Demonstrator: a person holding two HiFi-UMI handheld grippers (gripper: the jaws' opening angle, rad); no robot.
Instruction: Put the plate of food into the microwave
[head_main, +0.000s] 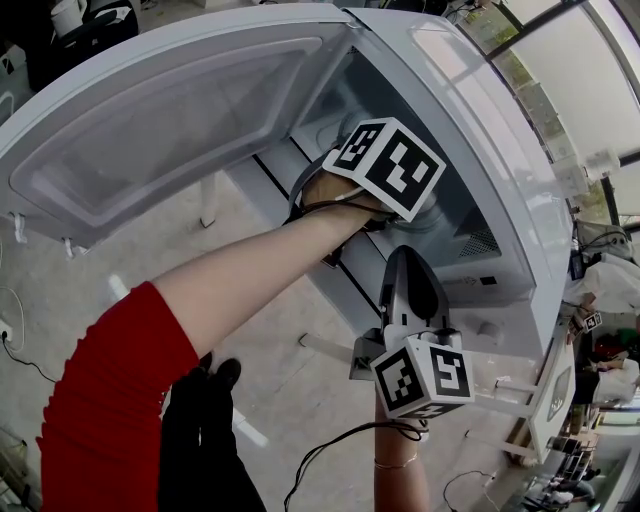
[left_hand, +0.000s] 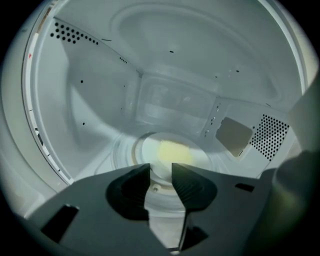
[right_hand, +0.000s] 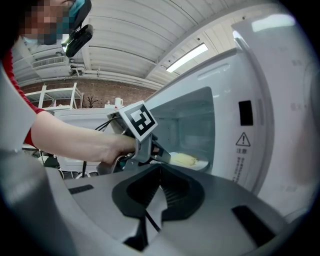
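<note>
the microwave (head_main: 500, 150) door (head_main: 170, 110) hangs wide open, out to the left of the left tool (left_hand: 161, 170). that tool reaches into the cavity, gripped by a hand (right_hand: 107, 147) on a bare forearm, with a red sleeve (head_main: 110, 400) further up the arm. its jaws stand apart and press on nothing. just ahead of their tips, showing through the gap between them, the plate (left_hand: 146, 152) lies flat on the glass turntable (left_hand: 119, 150) in the middle of the cavity floor, with pale yellow food (left_hand: 174, 151) on it. to this tool's right, the side wall has a patch of vent holes (left_hand: 270, 136). the right tool (right_hand: 160, 172) hangs outside the microwave, nearer the person, and points at the opening. its jaws meet at the tips with nothing between them. ahead of it and a little left is the left tool's marker cube (right_hand: 137, 120), with the plate just beyond.
</note>
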